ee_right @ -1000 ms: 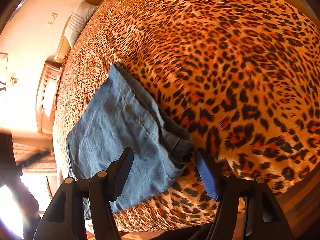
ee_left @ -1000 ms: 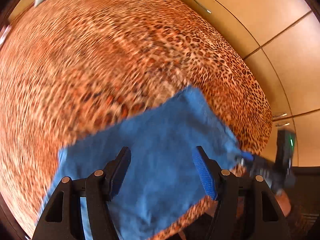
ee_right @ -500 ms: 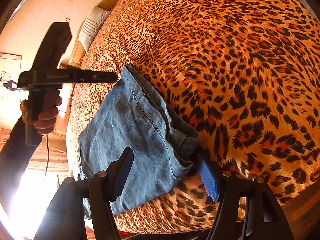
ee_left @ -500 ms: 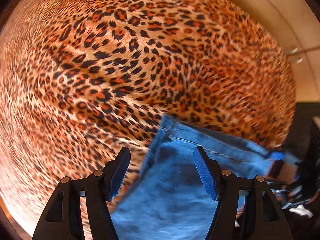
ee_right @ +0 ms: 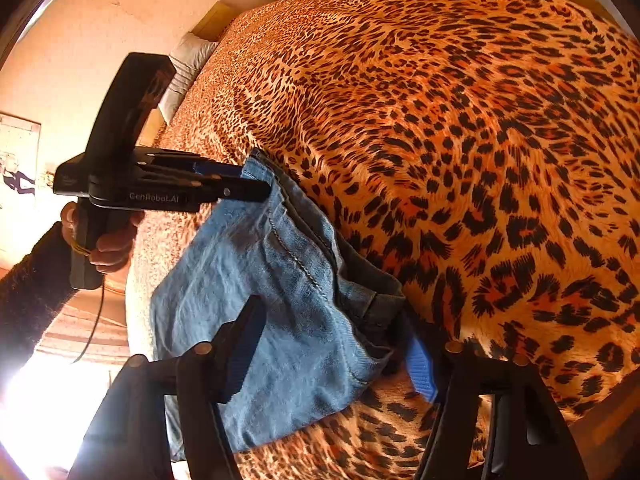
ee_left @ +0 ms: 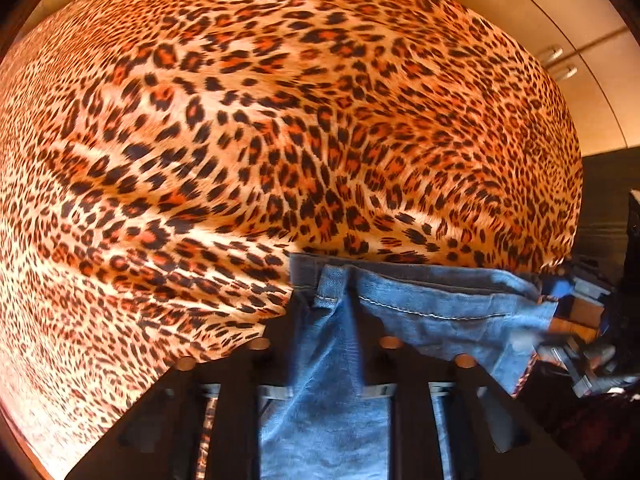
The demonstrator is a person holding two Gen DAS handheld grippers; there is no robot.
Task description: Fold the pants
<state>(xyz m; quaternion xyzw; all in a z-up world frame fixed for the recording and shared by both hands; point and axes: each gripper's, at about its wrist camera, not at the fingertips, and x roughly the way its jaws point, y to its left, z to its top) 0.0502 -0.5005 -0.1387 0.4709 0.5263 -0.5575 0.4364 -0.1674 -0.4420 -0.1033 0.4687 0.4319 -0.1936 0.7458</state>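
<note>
The folded blue jeans point(ee_right: 280, 280) lie on the leopard-print bedspread point(ee_right: 460, 140) near the bed's edge. My left gripper point(ee_left: 326, 320) is shut on the jeans' far corner point(ee_left: 332, 344); the right wrist view shows it from the side point(ee_right: 256, 190), clamped on that corner. My right gripper point(ee_right: 336, 344) is open, its jaws straddling the jeans' near corner, with one blue pad point(ee_right: 420, 364) beside the waistband. The right gripper also shows at the right edge of the left wrist view point(ee_left: 560, 292), by the jeans' other corner.
The bedspread point(ee_left: 280, 120) covers the whole bed. A white pillow point(ee_right: 188, 64) lies at the head of the bed. Wooden wardrobe doors point(ee_left: 560, 32) stand beyond the bed. The bed's edge drops off just below the jeans.
My left gripper has moved onto the jeans' far corner and closed on it. The right gripper stays open around the near corner.
</note>
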